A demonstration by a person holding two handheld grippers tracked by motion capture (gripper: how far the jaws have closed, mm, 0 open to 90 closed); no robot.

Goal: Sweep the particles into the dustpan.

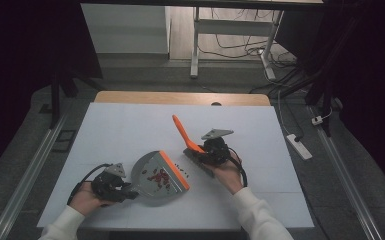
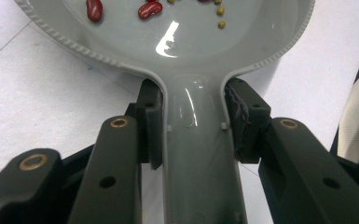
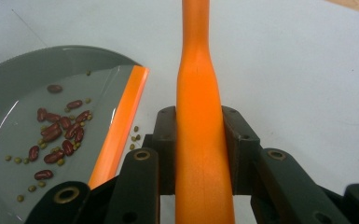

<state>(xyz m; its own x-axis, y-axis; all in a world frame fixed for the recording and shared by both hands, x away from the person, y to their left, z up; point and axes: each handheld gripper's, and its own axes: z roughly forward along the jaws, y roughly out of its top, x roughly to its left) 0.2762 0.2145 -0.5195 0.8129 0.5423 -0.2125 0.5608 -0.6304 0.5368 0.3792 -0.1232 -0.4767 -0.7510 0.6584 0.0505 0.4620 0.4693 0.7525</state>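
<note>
While the left gripper clamps the handle of the grey dustpan, the brush, gripped by the right gripper, lies just right of the dustpan's orange lip. A few tiny beans wait between them.

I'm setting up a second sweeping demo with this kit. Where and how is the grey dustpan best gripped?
Grip the dustpan by its narrow grey handle, coming from behind, opposite the orange lip, as the left gripper does. The handle is a slim neck that fits between the jaws; the pan is too wide. That probably keeps the beans in.
</note>
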